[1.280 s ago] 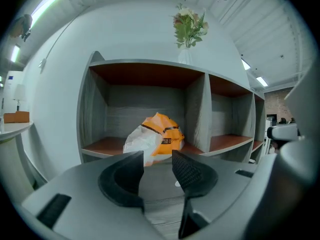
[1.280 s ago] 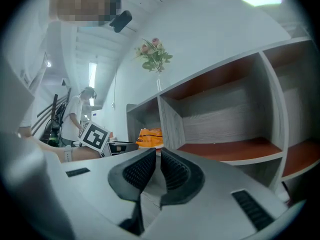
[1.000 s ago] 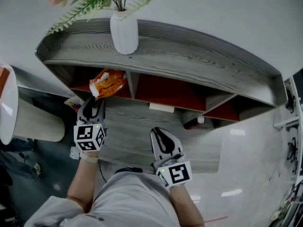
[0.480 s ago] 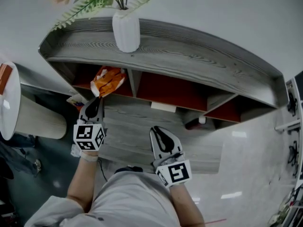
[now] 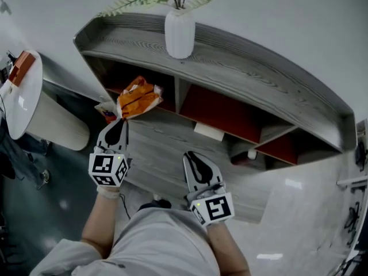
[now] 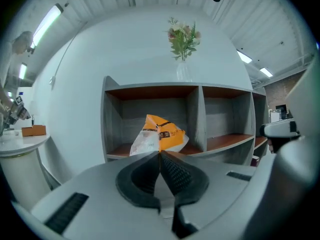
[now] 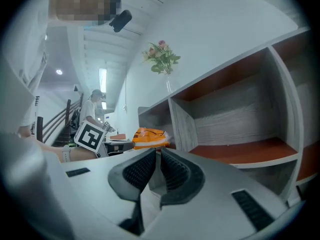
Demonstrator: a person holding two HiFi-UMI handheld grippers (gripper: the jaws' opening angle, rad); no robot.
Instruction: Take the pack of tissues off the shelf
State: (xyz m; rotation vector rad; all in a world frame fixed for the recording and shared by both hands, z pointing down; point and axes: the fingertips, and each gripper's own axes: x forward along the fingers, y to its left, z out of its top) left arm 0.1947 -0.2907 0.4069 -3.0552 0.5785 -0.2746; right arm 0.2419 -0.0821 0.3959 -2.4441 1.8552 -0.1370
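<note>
Left claw, wide before, now tight on tissue pack (nipped edge hidden); right claw together.

**Grey shelving against a white wall**

A grey wood-grain shelf unit with red-brown compartments stands against the plain white wall. A round white table sits left. The pale floor shines under ceiling strip lights.

Vase atop shelf; tissue pack at left compartment's mouth
</note>
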